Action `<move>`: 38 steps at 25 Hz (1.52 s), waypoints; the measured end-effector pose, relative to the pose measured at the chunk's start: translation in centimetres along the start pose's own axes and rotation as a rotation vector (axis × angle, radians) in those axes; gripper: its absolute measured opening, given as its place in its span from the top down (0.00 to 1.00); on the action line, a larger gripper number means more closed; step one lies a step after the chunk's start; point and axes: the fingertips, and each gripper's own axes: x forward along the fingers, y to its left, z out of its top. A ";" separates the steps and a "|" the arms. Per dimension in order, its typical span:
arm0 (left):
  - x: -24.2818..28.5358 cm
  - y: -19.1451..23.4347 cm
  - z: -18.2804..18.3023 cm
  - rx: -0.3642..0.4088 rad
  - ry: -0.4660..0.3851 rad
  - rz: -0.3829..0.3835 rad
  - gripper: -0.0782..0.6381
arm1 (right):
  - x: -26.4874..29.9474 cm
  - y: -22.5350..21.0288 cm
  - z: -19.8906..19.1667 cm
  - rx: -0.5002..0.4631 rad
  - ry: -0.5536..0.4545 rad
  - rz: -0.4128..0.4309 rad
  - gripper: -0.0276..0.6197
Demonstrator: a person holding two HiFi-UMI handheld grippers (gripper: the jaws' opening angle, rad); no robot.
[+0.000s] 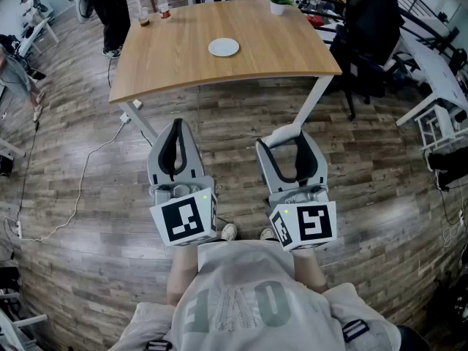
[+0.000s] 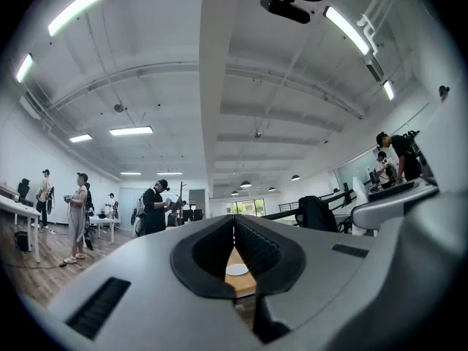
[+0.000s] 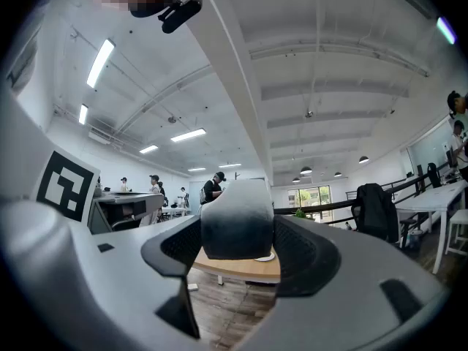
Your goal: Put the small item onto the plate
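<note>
Though wide, ribbed right fingers (image 3: 311, 251) tight on smooth rounded item (image 3: 235, 221); left fingers (image 2: 257, 247) together.

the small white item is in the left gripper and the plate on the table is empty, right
No: the right gripper holds the small white item, as the right gripper view shows; the left gripper is shut, empty. The plate is empty.

Bright, even indoor light comes from long ceiling strip lights (image 2: 77, 9), leaving only soft shadows. Every view bends strongly at the edges, and both gripper views have dark rounded corners.
</note>
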 end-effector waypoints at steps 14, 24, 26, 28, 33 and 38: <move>-0.1 3.4 -1.5 -0.013 0.008 0.043 0.88 | 1.3 1.5 -0.2 0.015 -0.021 0.015 0.48; 0.6 9.3 -3.2 -0.064 0.005 0.068 0.88 | 2.4 3.1 -0.6 -0.022 -0.018 -0.058 0.48; 1.4 9.9 -3.8 -0.075 0.014 0.075 0.88 | 2.7 2.8 -0.7 -0.027 -0.012 -0.072 0.48; 2.5 9.8 -4.1 -0.073 0.013 0.073 0.88 | 3.4 2.1 -0.9 -0.031 -0.010 -0.077 0.48; 6.0 8.8 -4.3 -0.055 -0.025 0.061 0.88 | 6.2 0.0 -1.4 -0.041 -0.044 -0.080 0.48; 12.0 6.4 -6.6 -0.020 -0.011 0.030 0.88 | 10.6 -4.3 -3.0 -0.034 -0.058 -0.080 0.48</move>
